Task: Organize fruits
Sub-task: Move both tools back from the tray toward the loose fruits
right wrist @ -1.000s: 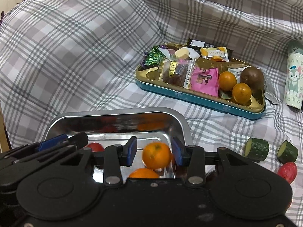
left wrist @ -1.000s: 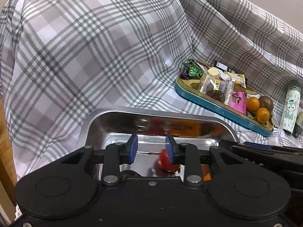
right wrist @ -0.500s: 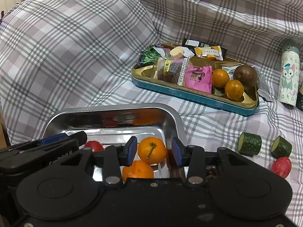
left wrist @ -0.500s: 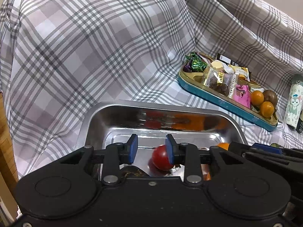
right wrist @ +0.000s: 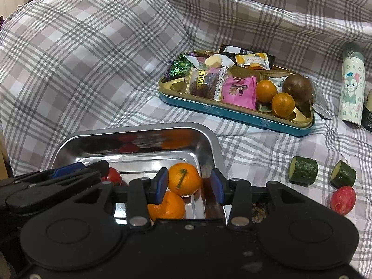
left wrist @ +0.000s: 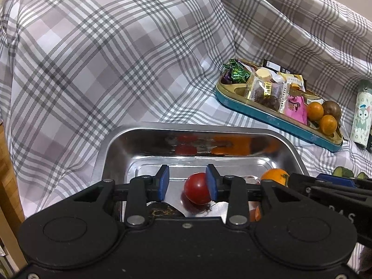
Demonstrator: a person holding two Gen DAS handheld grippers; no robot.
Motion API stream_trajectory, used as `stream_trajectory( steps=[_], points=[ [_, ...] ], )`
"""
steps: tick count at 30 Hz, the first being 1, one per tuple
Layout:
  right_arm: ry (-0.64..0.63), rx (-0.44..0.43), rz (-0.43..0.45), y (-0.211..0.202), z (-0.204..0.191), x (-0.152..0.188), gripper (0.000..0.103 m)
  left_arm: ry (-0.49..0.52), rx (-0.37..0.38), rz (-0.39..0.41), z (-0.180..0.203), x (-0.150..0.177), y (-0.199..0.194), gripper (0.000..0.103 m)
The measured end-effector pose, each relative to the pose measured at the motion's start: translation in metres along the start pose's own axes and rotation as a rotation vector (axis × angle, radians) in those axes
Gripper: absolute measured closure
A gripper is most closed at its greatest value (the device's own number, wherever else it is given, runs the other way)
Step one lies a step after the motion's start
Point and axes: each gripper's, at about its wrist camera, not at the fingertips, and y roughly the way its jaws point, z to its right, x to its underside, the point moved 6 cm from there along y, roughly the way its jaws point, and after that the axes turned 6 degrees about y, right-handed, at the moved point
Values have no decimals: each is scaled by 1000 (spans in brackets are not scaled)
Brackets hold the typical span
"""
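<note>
A steel tray lies on the plaid cloth under both grippers. A red tomato rests on its floor between the blue pads of my left gripper. The jaws are opening; the tomato sits against the right pad and clear of the left one. In the right wrist view two oranges lie in the steel tray. My right gripper hovers over them, open, with the upper orange beside its left pad. The tomato peeks out behind the left gripper's finger.
A teal and gold snack tray at the back right holds packets, two small oranges and a brown fruit. Two cucumber pieces and a red fruit lie on the cloth to the right. A patterned bottle stands far right.
The tomato has come into fuller view between the left pads, which stand slightly wider. The orange seen between the right pads has sunk onto the second orange in the tray.
</note>
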Motion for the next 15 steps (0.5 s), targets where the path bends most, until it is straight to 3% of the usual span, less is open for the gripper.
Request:
stream_trajectory(
  steps=[15],
  points=[
    [85,9,28,-26,35,13,60,11,6,51,0,-1,-11,58]
  ],
)
